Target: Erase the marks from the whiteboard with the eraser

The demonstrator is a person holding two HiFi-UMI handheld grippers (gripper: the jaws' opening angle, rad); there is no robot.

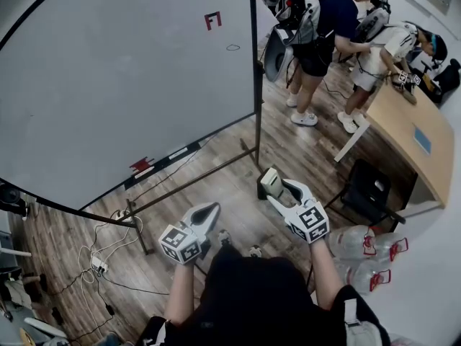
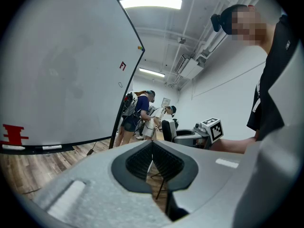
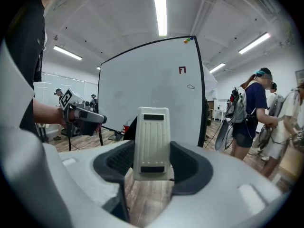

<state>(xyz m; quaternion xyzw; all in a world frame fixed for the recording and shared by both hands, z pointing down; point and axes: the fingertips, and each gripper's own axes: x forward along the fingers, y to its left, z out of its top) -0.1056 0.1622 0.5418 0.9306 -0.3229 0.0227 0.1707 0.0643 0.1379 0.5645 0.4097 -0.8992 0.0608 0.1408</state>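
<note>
A large whiteboard (image 1: pixel 130 85) on a black stand fills the left of the head view. Near its top right corner are a red mark (image 1: pixel 212 20) and a small black oval mark (image 1: pixel 233 47); both show again as the red mark (image 3: pixel 182 70) and the oval (image 3: pixel 190 86) in the right gripper view. My right gripper (image 1: pixel 277 188) is shut on a pale eraser (image 3: pixel 151 144), also seen as the eraser (image 1: pixel 271 182), held well short of the board. My left gripper (image 1: pixel 207 213) is shut with nothing in it, its jaws touching at the tips (image 2: pixel 152 152).
A red object (image 1: pixel 141 166) and markers lie on the board's tray. Cables (image 1: pixel 101 258) trail on the wooden floor at the left. People (image 1: pixel 324 27) stand by a wooden table (image 1: pixel 414 139) at the right. A black chair (image 1: pixel 367 189) and water bottles (image 1: pixel 364 254) stand near my right side.
</note>
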